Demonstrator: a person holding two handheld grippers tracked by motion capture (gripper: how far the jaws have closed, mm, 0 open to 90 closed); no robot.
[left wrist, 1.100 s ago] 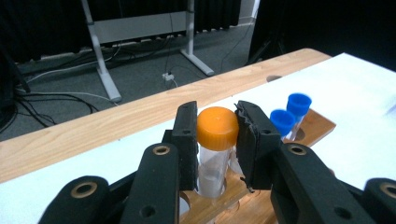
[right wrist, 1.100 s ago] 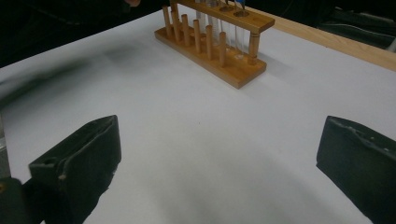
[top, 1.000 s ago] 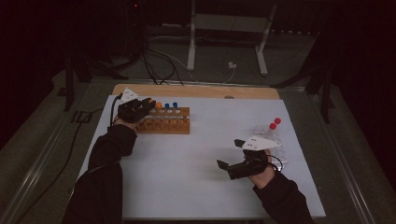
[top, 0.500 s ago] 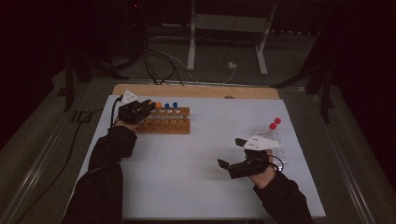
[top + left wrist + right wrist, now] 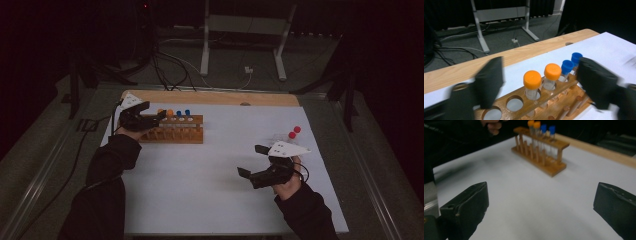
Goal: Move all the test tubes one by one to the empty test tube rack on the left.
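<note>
A wooden rack (image 5: 175, 129) sits at the upper left of the white worktop (image 5: 215, 190) in the high view, its long axis running left to right across the frame, parallel to the worktop's far wooden edge. It holds 4 capped tubes standing upright: 2 orange-capped tubes (image 5: 532, 80) and 2 blue-capped tubes (image 5: 567, 66), side by side. The left claw (image 5: 150, 119) hovers at the rack's left end, spread wide, jaws on either side of the tubes and gripping nothing; its forearm reaches up from the lower left. The right claw (image 5: 252, 162) sits low over bare worktop at the lower right, also spread and empty, pointing left. 2 red-capped tubes (image 5: 294, 132) lie near the right edge.
</note>
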